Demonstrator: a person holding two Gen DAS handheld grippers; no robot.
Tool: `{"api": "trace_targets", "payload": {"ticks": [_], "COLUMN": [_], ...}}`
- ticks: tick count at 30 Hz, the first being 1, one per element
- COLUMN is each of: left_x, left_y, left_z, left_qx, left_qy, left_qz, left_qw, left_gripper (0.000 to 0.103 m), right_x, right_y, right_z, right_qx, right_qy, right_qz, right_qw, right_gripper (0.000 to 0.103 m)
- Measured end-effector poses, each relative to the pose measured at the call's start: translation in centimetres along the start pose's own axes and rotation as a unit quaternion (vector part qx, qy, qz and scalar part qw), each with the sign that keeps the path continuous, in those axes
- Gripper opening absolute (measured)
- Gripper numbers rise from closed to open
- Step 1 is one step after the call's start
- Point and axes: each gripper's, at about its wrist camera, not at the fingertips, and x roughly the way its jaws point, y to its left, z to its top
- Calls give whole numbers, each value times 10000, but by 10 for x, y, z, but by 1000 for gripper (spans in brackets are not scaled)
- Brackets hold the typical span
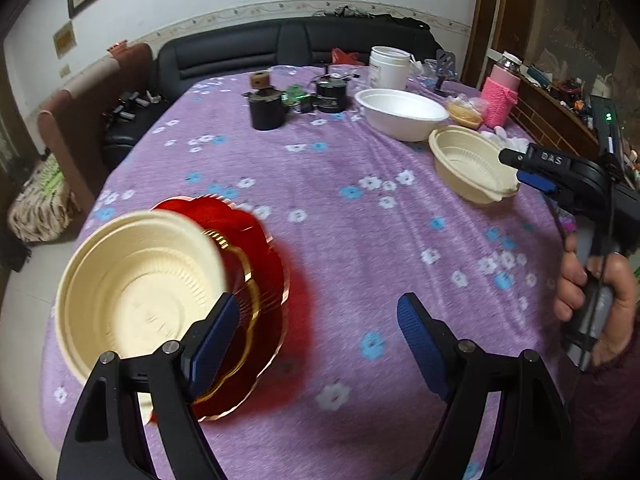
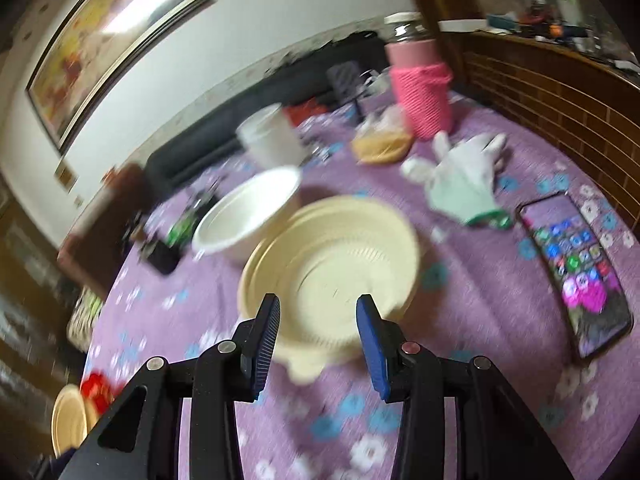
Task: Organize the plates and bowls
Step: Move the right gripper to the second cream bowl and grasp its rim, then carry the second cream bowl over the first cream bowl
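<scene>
In the left wrist view, a cream bowl [image 1: 136, 292] sits on a red scalloped plate [image 1: 260, 264] at the table's near left. My left gripper [image 1: 316, 340] is open; its left finger lies over the plate's rim. A stack of cream bowls [image 1: 468, 164] and a white bowl [image 1: 400, 112] stand at the far right. My right gripper [image 1: 516, 168] reaches toward the cream stack. In the right wrist view, my right gripper [image 2: 318, 340] is open, its fingers just before the cream stack [image 2: 332, 268]. The white bowl [image 2: 248, 216] is behind it.
On the purple flowered cloth [image 1: 320, 200]: black canisters [image 1: 266, 106], a white tub [image 1: 390, 66], a pink knitted bottle [image 2: 420, 88], a bag of food [image 2: 382, 142], white gloves [image 2: 460, 176] and a phone [image 2: 580, 272]. A black sofa [image 1: 248, 52] runs behind the table.
</scene>
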Motion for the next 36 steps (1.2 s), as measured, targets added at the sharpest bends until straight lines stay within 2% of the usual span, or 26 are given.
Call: {"api": "trace_targets", "payload": {"ticks": [6, 11, 16, 22, 26, 28, 30, 35, 36], "left_x": [15, 47, 94, 133, 152, 160, 168, 174, 172], "left_y": [-19, -42, -63, -91, -102, -105, -106, -101, -100], "left_z": [33, 67, 100, 128, 134, 135, 135, 133, 132], "left_qx": [10, -33, -382, -403, -392, -405, -416, -472, -456], "left_qy": [141, 220, 491, 625, 728, 808, 861, 966, 937], "left_qz": [-198, -396, -926, -965, -936, -935, -906, -958, -952], "left_qw": [9997, 9990, 9938, 9925, 9922, 9915, 9913, 9896, 9900], "left_gripper": [80, 80, 80, 80, 80, 80, 80, 79, 74], "right_x": [15, 29, 41, 54, 61, 61, 62, 64, 63], "right_y": [-24, -44, -55, -50, -48, -47, -45, -40, -39], "right_z": [19, 26, 24, 19, 15, 14, 13, 10, 9], "right_qx": [299, 348, 472, 347, 311, 332, 308, 476, 475], "right_qy": [-305, -80, 153, 427, 545, 578, 634, 965, 981], "right_qz": [-313, -355, -236, -99, -15, 58, 146, 815, 877], "right_qw": [9986, 9987, 9985, 9984, 9980, 9978, 9974, 9908, 9902], "right_gripper": [44, 44, 44, 43, 43, 38, 22, 9, 9]}}
